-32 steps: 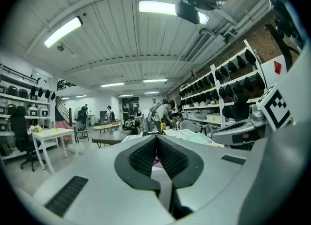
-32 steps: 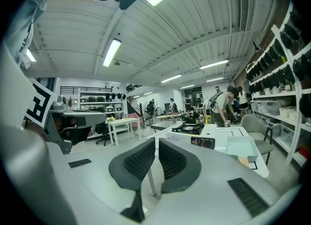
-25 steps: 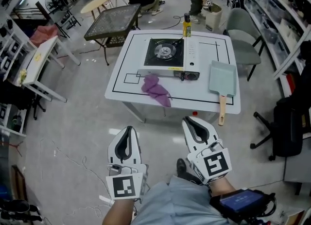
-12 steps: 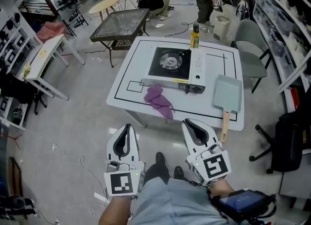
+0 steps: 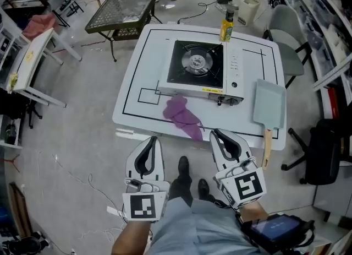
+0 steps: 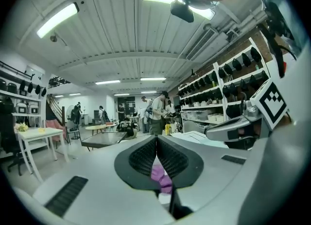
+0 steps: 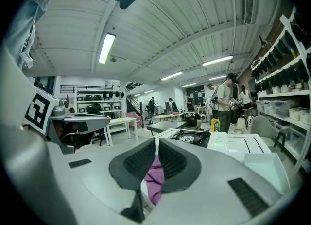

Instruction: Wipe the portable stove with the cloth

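The portable stove (image 5: 199,67) with its round burner sits mid-table on the white table (image 5: 135,91). A crumpled purple cloth (image 5: 183,115) lies in front of it and hangs over the near edge. Both grippers are just short of that edge, apart from the cloth. My left gripper (image 5: 152,140) is shut and empty, left of the cloth's hanging end. My right gripper (image 5: 216,134) is shut and empty, right of it. The left gripper view shows the cloth (image 6: 160,175) through the gap below the closed jaws; the right gripper view shows the cloth (image 7: 155,175) and the stove (image 7: 187,138) beyond.
A yellow bottle (image 5: 227,28) stands behind the stove. A pale teal dustpan (image 5: 269,102) with a wooden handle lies at the table's right. A grey chair (image 5: 289,33) and a black office chair (image 5: 324,149) stand to the right, a black mesh table (image 5: 124,14) behind.
Both grippers have moved forward toward the table's near edge, and the table and cloth now appear closer. Both stay shut.
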### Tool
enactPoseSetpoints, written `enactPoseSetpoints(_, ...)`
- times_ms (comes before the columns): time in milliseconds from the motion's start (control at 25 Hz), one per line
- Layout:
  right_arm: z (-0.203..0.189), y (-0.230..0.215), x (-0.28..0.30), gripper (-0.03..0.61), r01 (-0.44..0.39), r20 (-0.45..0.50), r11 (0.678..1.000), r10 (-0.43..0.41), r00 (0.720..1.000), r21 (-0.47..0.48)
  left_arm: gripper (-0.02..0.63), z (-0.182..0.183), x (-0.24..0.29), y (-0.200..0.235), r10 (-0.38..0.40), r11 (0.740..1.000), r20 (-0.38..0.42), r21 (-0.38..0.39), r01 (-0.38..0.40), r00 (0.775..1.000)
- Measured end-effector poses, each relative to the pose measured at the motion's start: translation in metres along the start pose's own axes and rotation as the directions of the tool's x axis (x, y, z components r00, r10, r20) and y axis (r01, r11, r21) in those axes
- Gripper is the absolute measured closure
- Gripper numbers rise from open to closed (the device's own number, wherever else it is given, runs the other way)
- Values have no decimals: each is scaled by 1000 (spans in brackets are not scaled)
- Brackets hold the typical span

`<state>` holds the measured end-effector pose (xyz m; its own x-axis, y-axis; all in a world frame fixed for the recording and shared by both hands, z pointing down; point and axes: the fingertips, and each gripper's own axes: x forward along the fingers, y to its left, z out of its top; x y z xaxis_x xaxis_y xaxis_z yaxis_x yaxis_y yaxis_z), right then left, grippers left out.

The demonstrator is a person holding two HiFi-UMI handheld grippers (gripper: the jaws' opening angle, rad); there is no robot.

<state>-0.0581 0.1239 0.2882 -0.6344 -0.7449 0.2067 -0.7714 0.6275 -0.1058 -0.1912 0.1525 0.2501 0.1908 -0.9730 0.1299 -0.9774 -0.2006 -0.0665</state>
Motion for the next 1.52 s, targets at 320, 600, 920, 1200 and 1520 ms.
enactPoseSetpoints(320,53,-6,57,525,78,70,997,-79,994,6,594,33,53,43,-112,993,61,45,110,992)
enactPoseSetpoints(600,74,-24,62,525,185,122,982,-181,976,-22,592,45,93,49,-210,976,109,76,202,972)
enactPoseSetpoints(920,44,-62,66,525,244,65,969,-245,967,21,404,-9,133,11,-376,925,-10,55,376,926)
enactPoseSetpoints(1200,-20,-92,80,525,243,-37,964,-240,970,110,205,-103,159,-30,-519,835,-194,95,542,833)
enactPoseSetpoints(1520,-90,-113,87,525,242,-142,951,-217,966,194,81,-200,173,-39,-492,828,-375,78,556,786)
